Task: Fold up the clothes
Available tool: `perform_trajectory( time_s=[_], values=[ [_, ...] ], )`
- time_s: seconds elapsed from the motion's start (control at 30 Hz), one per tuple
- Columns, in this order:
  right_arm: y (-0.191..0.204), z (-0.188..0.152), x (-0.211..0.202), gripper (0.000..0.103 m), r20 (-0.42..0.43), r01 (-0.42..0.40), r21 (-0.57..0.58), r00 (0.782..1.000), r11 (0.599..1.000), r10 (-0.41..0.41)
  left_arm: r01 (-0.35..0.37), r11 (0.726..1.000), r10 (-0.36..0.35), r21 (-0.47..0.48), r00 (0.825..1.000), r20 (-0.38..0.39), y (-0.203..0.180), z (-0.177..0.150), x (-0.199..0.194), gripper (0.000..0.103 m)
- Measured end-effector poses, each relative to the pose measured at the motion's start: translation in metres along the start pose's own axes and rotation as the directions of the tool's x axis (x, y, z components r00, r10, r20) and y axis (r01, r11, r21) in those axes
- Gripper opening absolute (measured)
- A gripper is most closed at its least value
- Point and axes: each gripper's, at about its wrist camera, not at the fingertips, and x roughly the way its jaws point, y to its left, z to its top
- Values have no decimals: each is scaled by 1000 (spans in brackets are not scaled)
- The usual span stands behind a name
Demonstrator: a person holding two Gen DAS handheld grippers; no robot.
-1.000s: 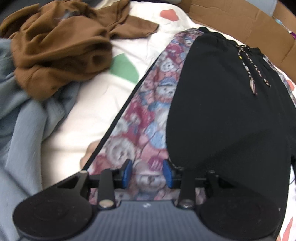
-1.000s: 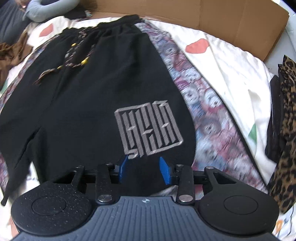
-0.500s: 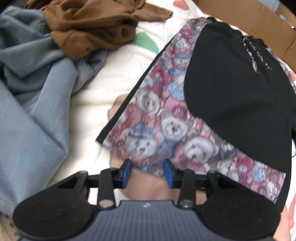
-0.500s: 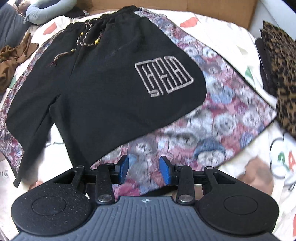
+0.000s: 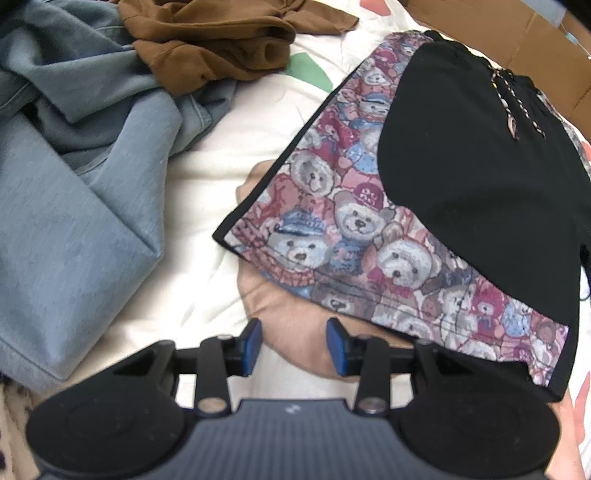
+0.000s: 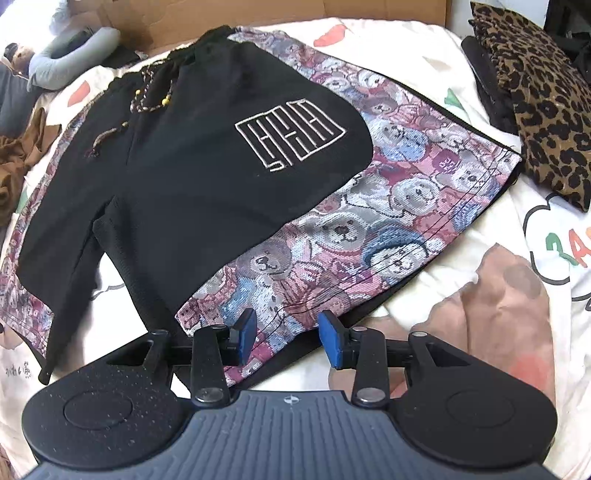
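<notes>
I work in a home bedroom: a cream cartoon-printed bedsheet (image 6: 461,258) fills the frame, crumpled grey-blue (image 5: 74,206) and brown garments (image 5: 214,48) lie upper left, folded leopard-print fabric (image 6: 535,103) upper right, flattened brown cardboard (image 6: 258,11) along the top.

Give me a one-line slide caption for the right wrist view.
Open right tongs poised at the hem of black shorts with teddy-bear side panels, spread flat on a printed sheet.

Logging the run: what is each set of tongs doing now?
Left tongs: open, holding nothing.
Right tongs: open over the shorts hem, holding nothing.
</notes>
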Motion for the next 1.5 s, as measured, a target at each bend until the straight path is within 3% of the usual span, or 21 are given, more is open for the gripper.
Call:
perform_trajectory(
  time_s=[0.37,0.4,0.47,0.5,0.8,1.03,1.2,1.27,1.3,1.5],
  values=[
    [-6,-4,7,45,38,-34,39,999,999,32,0,1000,0,-2,1000,-3,0,-2,-7,41],
    [-7,-5,8,43,37,-49,40,998,998,47,1,1000,-1,-2,1000,-2,-1,-1,-8,41],
    [-7,-6,7,28,37,-76,39,997,996,74,3,1000,-3,0,1000,1,-2,0,-10,41],
    [-7,-7,6,27,37,-73,35,997,997,71,4,1000,-4,2,1000,4,-2,0,-11,41],
    [-18,-13,1,31,28,-54,134,998,990,50,-3,1000,3,1,1000,8,-1,-2,-11,41],
    [-12,-18,11,30,10,-91,137,996,986,91,-3,1000,3,-7,1000,-4,1,-9,-8,41],
    [-21,-18,22,30,20,-125,247,992,961,124,-7,1000,7,-11,1000,-9,3,-11,-8,41],
    [-24,-20,22,15,15,-141,287,990,947,143,-6,1000,6,-9,1000,-4,2,-10,-10,41],
    [-25,-20,22,0,18,-147,300,989,943,149,-4,1000,4,-8,1000,0,1,-8,-11,41],
    [-30,-17,16,0,-22,-153,311,986,938,168,0,1000,0,-17,999,40,-3,6,-18,41]
  ],
)
